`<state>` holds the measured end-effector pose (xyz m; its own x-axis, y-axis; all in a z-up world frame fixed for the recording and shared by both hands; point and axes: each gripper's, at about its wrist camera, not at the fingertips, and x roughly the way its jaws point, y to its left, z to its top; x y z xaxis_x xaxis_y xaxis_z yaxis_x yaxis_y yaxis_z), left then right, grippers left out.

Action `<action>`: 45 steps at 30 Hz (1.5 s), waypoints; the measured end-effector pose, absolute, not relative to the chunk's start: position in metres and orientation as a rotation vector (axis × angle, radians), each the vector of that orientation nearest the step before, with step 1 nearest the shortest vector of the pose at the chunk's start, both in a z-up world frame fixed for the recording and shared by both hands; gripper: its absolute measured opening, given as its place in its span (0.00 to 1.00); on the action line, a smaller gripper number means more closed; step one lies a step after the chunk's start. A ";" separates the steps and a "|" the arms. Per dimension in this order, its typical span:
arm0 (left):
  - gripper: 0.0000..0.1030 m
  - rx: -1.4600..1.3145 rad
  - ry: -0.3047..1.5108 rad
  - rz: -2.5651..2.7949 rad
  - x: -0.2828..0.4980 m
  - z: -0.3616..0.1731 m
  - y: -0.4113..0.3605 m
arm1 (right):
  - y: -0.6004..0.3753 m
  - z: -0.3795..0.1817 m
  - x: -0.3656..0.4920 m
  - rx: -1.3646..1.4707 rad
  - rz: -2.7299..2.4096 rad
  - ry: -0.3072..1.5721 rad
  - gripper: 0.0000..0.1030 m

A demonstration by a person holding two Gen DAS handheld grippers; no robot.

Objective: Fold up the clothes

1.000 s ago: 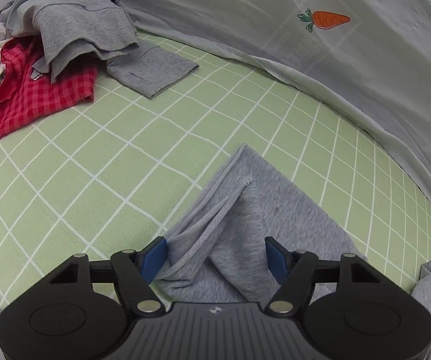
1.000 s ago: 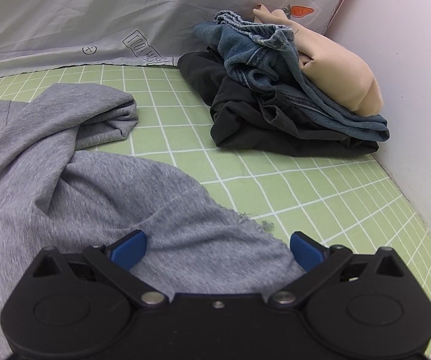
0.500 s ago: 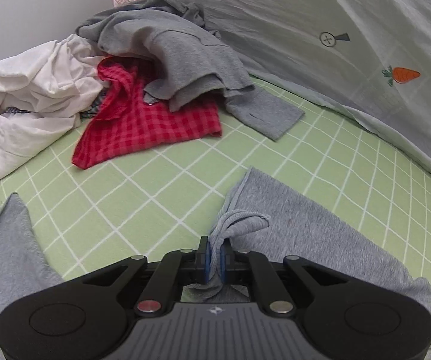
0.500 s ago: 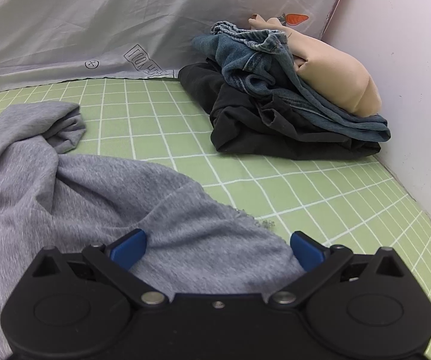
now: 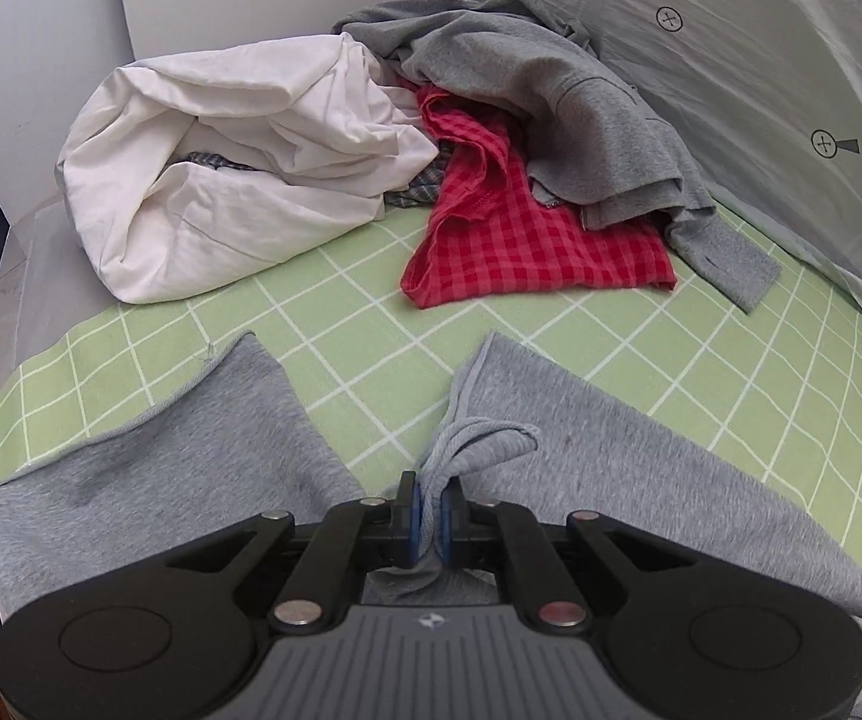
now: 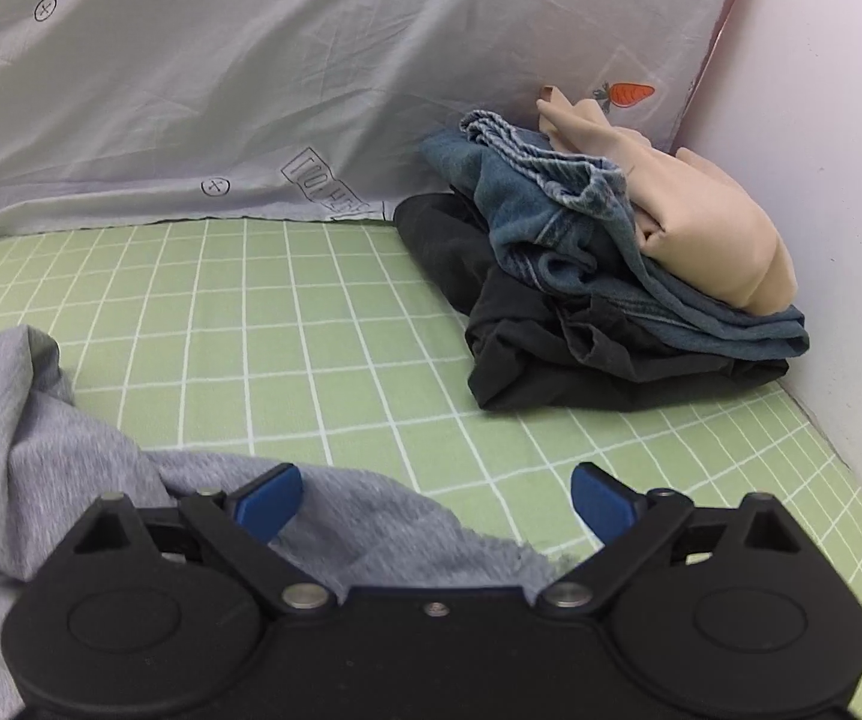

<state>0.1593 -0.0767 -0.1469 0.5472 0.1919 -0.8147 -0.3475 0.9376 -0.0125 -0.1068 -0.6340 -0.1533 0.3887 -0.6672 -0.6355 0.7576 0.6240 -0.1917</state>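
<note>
1. Left claw (image 5: pixel 428 513): pads drawn together on a bunched fold of the grey garment (image 5: pixel 640 480); wide apart a second ago, shut half a second ago, gripped the same now.
2. Grey garment: spread rumpled across the near part of the green sheet (image 5: pixel 323 312), one flap (image 5: pixel 179 456) lying left of the claw, the main panel running right. Pinched fold raised slightly off the sheet.
3. View from left claw: swung leftward over the last second, white bundle (image 5: pixel 239 168) now in full sight.
4. Right claw (image 6: pixel 436 495): pads well apart, nothing between them, poised over the garment's frayed edge (image 6: pixel 407 528). Same opening as a second ago; more bare sheet ahead now, grey cloth shifted left.
5. Meaning for task, as a judgement: one grip secured, second hold not taken; garment not folded at this moment.
6. Surface: bed with green sheet, white grid, flat and soft.
7. Far left: white bundle, red check cloth (image 5: pixel 526 228), grey top (image 5: pixel 550 90) in a loose heap.
8. Back: pale printed cover (image 6: pixel 311 60) with carrot motif (image 6: pixel 625 93).
9. Far right: black (image 6: pixel 580 348), denim (image 6: pixel 550 222) and beige (image 6: pixel 700 222) pieces stacked by the white wall (image 6: pixel 838 120).
</note>
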 end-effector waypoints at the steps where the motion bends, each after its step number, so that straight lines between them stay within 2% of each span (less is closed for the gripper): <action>1: 0.08 -0.190 0.945 0.326 0.157 -0.149 -0.077 | -0.638 -0.154 -0.098 0.144 -0.888 0.746 0.95; 2: 0.08 -0.198 0.950 0.330 0.154 -0.151 -0.077 | -0.641 -0.154 -0.090 0.153 -0.866 0.752 0.92; 6: 0.08 -0.197 0.949 0.333 0.146 -0.154 -0.080 | -0.650 -0.156 -0.062 0.312 -0.732 0.745 0.64; 9: 0.09 -0.184 0.949 0.331 0.141 -0.153 -0.084 | -0.651 -0.161 -0.040 0.390 -0.664 0.758 0.60; 13: 0.10 -0.157 0.948 0.323 0.131 -0.156 -0.088 | -0.637 -0.175 -0.022 0.336 -0.666 0.852 0.53; 16: 0.10 -0.149 0.949 0.314 0.126 -0.156 -0.089 | -0.624 -0.178 -0.033 0.343 -0.631 0.875 0.53; 20: 0.10 -0.140 0.950 0.302 0.122 -0.156 -0.089 | -0.607 -0.177 -0.048 0.306 -0.599 0.885 0.62; 29: 0.10 -0.134 0.953 0.263 0.119 -0.156 -0.088 | -0.578 -0.176 -0.079 0.248 -0.541 0.891 0.63; 35: 0.10 -0.184 0.940 0.250 0.112 -0.158 -0.082 | -0.579 -0.167 -0.087 0.358 -0.537 0.840 0.64; 40: 0.10 -0.194 0.940 0.247 0.107 -0.157 -0.082 | -0.577 -0.151 -0.076 0.354 -0.503 0.769 0.65; 45: 0.10 -0.195 0.939 0.249 0.106 -0.157 -0.081 | -0.578 -0.162 -0.046 0.400 -0.374 0.824 0.64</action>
